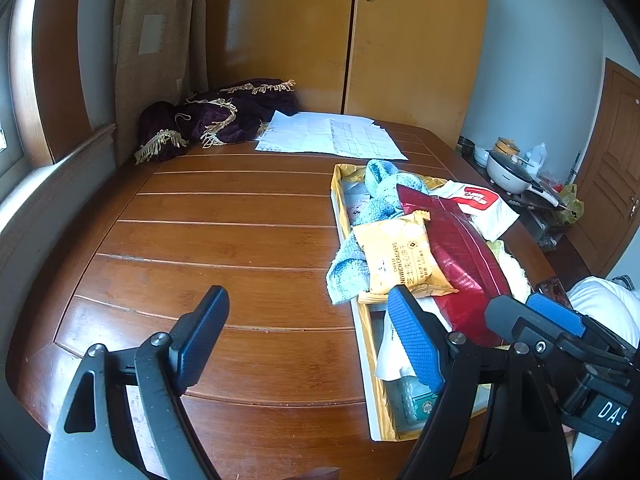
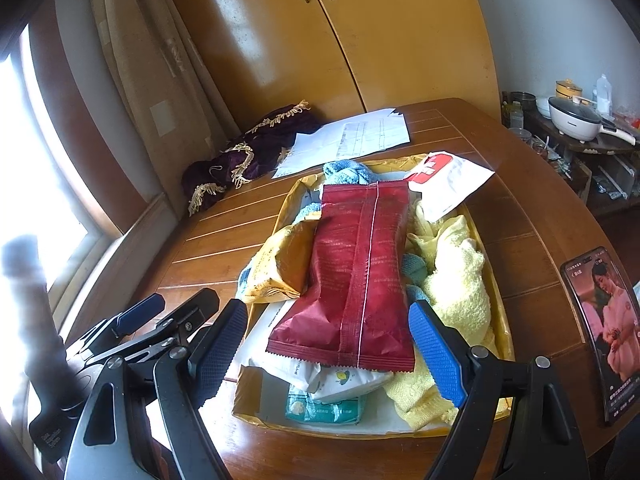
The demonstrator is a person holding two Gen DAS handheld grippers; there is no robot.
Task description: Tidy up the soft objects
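A shallow cardboard box (image 2: 505, 332) on the wooden table (image 1: 208, 232) holds a pile of soft things. A long red pouch (image 2: 360, 272) lies on top, with a yellow cracker packet (image 2: 280, 268) and a blue towel (image 1: 348, 272) to its left. A yellow towel (image 2: 460, 288) lies to its right and wipes packs (image 2: 324, 406) lie under its near end. My right gripper (image 2: 328, 350) hangs open over the near end of the pouch, its pads not pressing it. My left gripper (image 1: 310, 338) is open and empty, over bare table left of the box (image 1: 340, 208).
A phone (image 2: 604, 328) lies on the table right of the box. A purple fringed cloth (image 1: 224, 116) and paper sheets (image 1: 332, 136) lie at the far edge by the wardrobe. A white-and-red packet (image 2: 448, 184) overhangs the box's far right corner. A low side table with a cooker (image 2: 572, 120) stands far right.
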